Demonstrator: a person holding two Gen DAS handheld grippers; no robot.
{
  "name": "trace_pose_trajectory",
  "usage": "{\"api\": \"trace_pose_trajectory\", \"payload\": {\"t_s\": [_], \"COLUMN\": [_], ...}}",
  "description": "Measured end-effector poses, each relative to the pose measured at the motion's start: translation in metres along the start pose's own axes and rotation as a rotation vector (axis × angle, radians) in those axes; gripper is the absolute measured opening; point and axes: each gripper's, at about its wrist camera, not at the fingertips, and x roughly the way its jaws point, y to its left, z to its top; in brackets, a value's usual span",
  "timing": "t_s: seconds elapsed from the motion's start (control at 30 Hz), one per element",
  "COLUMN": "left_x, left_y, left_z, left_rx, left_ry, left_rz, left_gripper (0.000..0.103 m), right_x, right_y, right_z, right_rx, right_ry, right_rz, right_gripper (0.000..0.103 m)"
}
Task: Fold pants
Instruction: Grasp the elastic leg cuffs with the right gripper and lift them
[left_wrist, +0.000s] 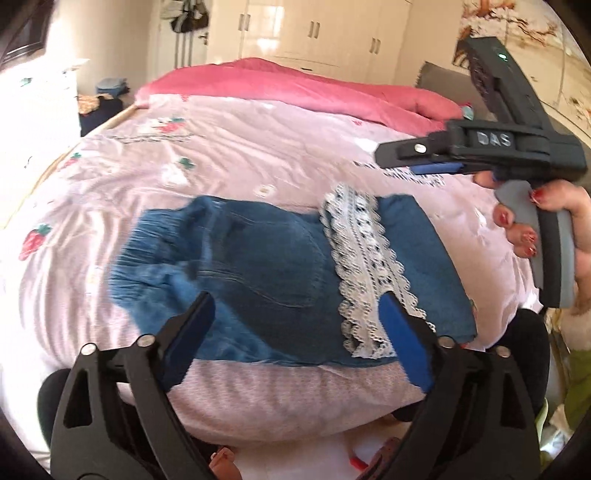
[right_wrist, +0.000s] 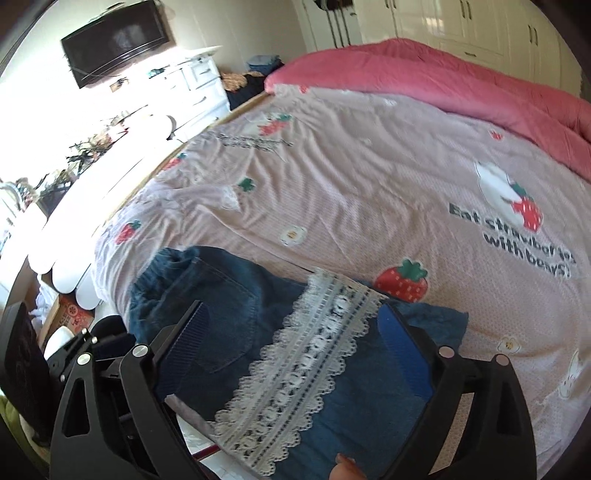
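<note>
Now both released: left hand-held gripper (left_wrist: 295, 332) and right hand-held gripper (right_wrist: 291, 350), jaws wide, hovering above folded denim pants (left_wrist: 280, 273) at bed (left_wrist: 258, 147) edge, six o'clock. Could slide off; lace trim (left_wrist: 362, 266) may snag.

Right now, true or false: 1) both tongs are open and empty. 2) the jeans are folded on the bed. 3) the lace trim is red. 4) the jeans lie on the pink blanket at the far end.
1) True: left tongs and right tongs stand open, nothing between the pads.
2) True: the blue denim jeans lie folded on the pale pink strawberry-print bedsheet.
3) False: the lace trim band is white.
4) False: the folded deep-pink blanket lies apart, at the far end.
</note>
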Motion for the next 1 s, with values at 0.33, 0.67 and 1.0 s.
{"api": "trace_pose_trajectory", "payload": {"t_s": [0.33, 0.67, 1.0], "left_x": [-0.013, 0.017, 0.031], "left_y": [0.031, 0.086, 0.099], "left_z": [0.0, -0.025, -0.03], "left_rx": [-0.066, -0.275, -0.305], "left_ry": [-0.019, 0.07, 0.067], "left_rz": [0.053, -0.05, -0.054], "left_gripper": [0.093, 0.093, 0.093], "right_x": [0.009, 0.081, 0.146], "right_y": [0.042, 0.076, 0.105], "right_z": [0.013, 0.033, 0.047], "right_rx": [-0.104, -0.183, -0.247], "right_ry": [0.015, 0.114, 0.215], "right_rz": [0.022, 0.086, 0.129], "right_gripper": [0.097, 0.098, 0.098]}}
